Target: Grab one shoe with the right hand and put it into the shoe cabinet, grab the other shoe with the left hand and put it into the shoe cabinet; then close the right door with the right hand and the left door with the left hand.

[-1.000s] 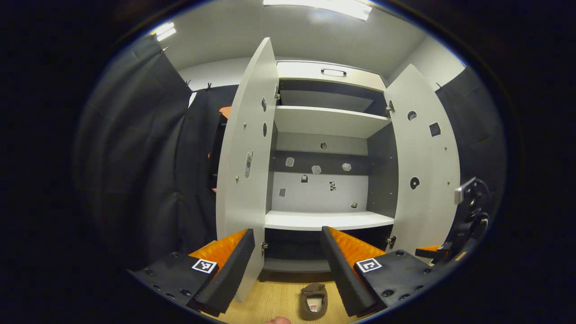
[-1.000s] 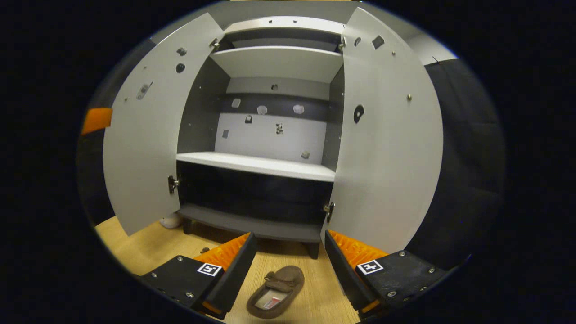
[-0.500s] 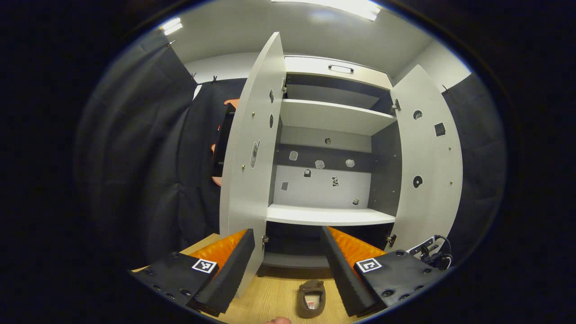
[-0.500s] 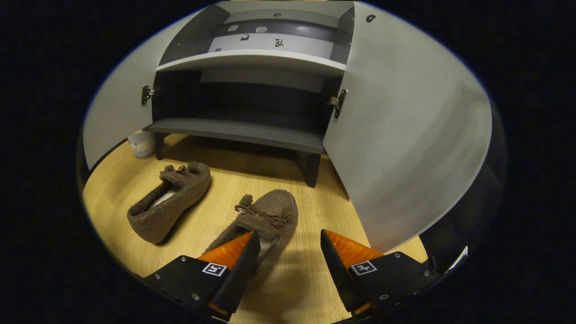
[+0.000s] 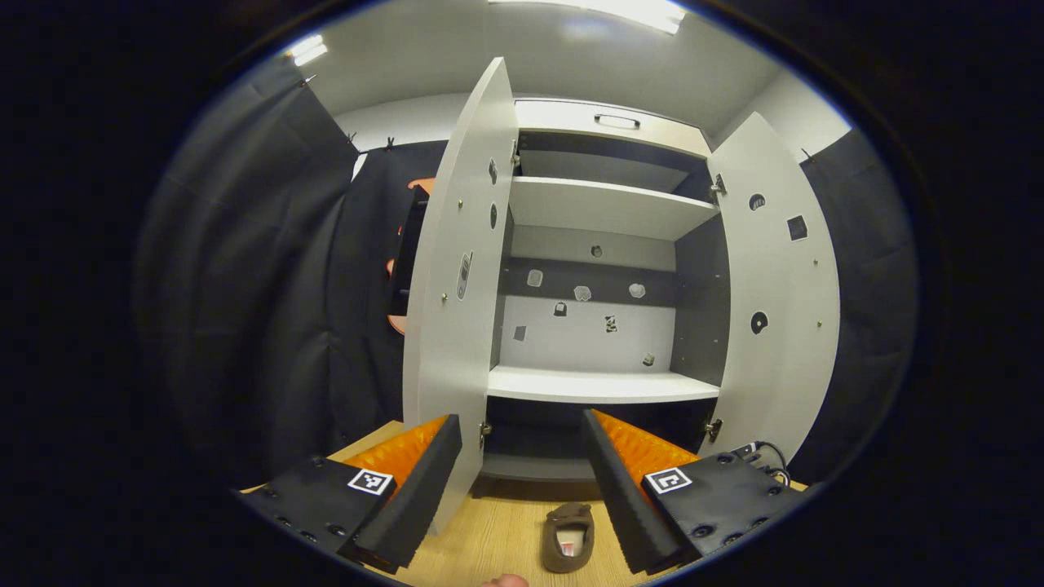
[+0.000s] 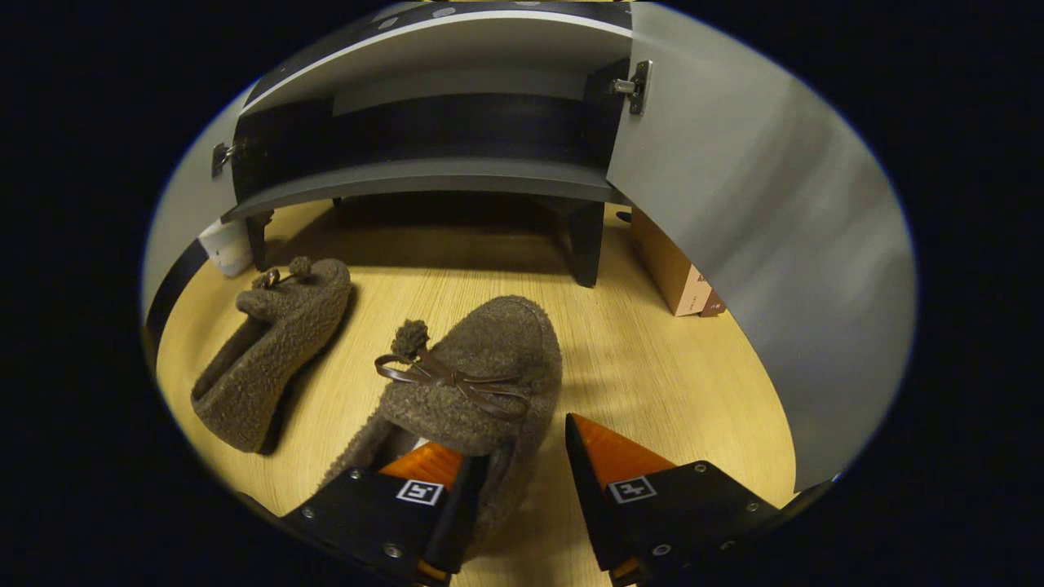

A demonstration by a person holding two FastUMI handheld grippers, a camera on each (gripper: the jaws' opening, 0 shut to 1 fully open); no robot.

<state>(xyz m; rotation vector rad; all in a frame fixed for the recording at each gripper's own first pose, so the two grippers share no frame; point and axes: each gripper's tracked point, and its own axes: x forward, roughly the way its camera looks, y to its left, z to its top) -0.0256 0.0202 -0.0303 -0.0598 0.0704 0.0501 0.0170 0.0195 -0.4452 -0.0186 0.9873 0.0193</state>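
Right gripper view: hand-held gripper (image 6: pixel 522 456) spread wide astride shoe (image 6: pixel 477 383) — heel apparently hidden.

bright ceiling lamp (image 5: pixel 603 10) glare, dim edges, strong fisheye warping

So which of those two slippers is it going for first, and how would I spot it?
Start at the open shoe cabinet and look down at the wooden floor in front of it. Two fuzzy brown slippers lie there. It is the nearer slipper, the one with a thin bow facing you and the right gripper straddling its side wall, jaws open; the other slipper lies off to the left, untouched.
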